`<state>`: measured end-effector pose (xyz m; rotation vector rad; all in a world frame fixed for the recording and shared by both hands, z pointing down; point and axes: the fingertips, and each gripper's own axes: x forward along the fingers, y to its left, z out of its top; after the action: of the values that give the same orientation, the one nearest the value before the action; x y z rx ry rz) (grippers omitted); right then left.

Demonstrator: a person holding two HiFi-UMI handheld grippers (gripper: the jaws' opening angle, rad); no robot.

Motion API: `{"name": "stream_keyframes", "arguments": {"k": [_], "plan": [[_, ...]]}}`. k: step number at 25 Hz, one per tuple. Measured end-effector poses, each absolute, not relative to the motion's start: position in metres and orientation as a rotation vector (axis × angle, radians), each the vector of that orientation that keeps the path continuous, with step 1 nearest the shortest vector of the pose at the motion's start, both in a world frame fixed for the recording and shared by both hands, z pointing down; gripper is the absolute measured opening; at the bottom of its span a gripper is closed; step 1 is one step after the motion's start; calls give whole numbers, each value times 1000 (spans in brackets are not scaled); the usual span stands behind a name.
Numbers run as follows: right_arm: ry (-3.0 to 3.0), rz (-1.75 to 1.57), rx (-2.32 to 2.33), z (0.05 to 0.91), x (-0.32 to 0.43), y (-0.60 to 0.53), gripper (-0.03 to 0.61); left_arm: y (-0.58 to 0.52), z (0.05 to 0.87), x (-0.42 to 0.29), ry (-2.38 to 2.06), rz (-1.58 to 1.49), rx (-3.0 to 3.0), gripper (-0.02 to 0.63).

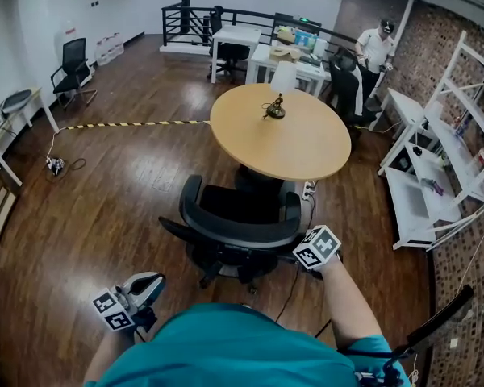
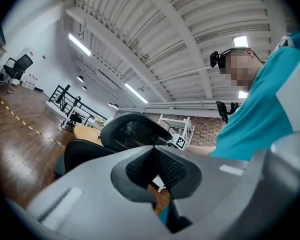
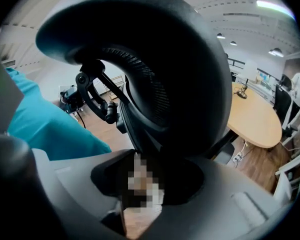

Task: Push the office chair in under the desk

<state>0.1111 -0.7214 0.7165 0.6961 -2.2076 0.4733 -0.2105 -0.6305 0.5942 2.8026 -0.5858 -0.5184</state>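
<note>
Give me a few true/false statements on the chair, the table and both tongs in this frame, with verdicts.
1. The table has a round wooden top. True.
2. The left tongs grip the office chair. False: they are shut on nothing, clear of it.
3. The right tongs hold the chair's backrest. True.
4. The chair is tucked fully under the table. False: seat and backrest stand out in front of its edge.
5. The tabletop is bare. False: a small dark object sits near its middle.

Left claw point(image 2: 153, 149) shut, empty; outstretched right claw point(image 3: 155, 160) grips the chair back point(image 1: 226, 229).
</note>
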Motion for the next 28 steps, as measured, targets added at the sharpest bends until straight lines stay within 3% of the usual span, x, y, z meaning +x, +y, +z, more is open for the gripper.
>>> {"name": "stream_keyframes", "arguments": {"k": [15, 25, 28], "plan": [[-2236, 471, 592, 708, 105, -750, 148, -655, 580, -183, -657, -509, 2805, 28], [-2059, -224, 582, 702, 54, -742, 104, -655, 579, -200, -686, -540, 2785, 28], [-2034, -257, 584, 693, 52, -734, 184, -653, 577, -205, -694, -548, 2781, 28]]}}
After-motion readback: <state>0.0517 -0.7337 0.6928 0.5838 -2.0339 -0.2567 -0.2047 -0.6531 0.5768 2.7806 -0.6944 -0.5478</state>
